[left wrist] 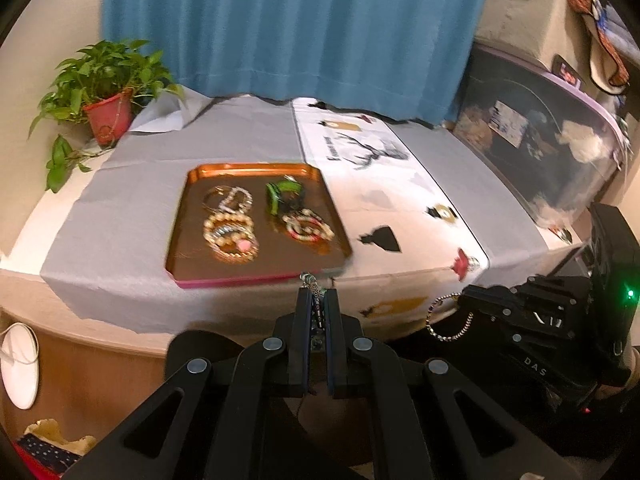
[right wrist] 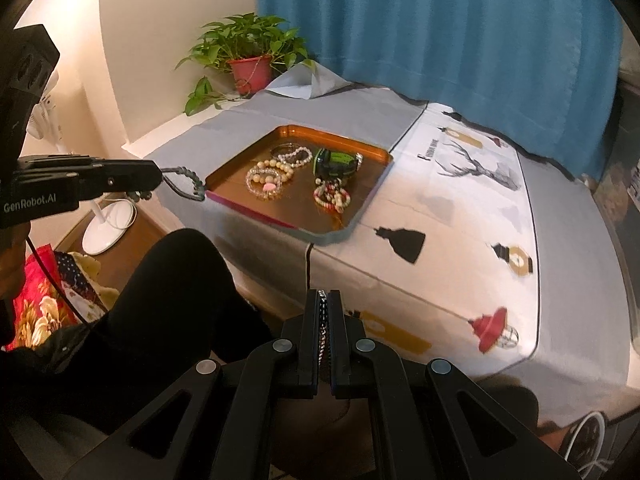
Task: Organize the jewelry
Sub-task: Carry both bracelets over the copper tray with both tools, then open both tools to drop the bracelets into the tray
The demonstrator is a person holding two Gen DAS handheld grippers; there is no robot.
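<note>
An orange tray [left wrist: 188,184] [right wrist: 376,156] sits on the cloth-covered table and holds several bead bracelets [left wrist: 232,236] [right wrist: 266,178] and a green-and-black watch [left wrist: 282,196] [right wrist: 334,162]. My left gripper [left wrist: 318,296] is shut on a dark beaded bracelet [left wrist: 316,304], held just before the table's front edge; in the right wrist view [right wrist: 160,178] that bracelet [right wrist: 186,184] hangs as a loop left of the tray. My right gripper [right wrist: 325,300] is shut on a silver chain bracelet [right wrist: 323,332]; its loop [left wrist: 444,316] hangs from it in the left wrist view.
A potted green plant [left wrist: 106,92] [right wrist: 250,56] stands at the table's far left corner. A blue curtain [left wrist: 288,28] hangs behind. A printed white runner [left wrist: 380,184] [right wrist: 472,216] lies right of the tray. A clear storage bin [left wrist: 540,140] stands on the right. A white fan base [right wrist: 108,228] is on the floor.
</note>
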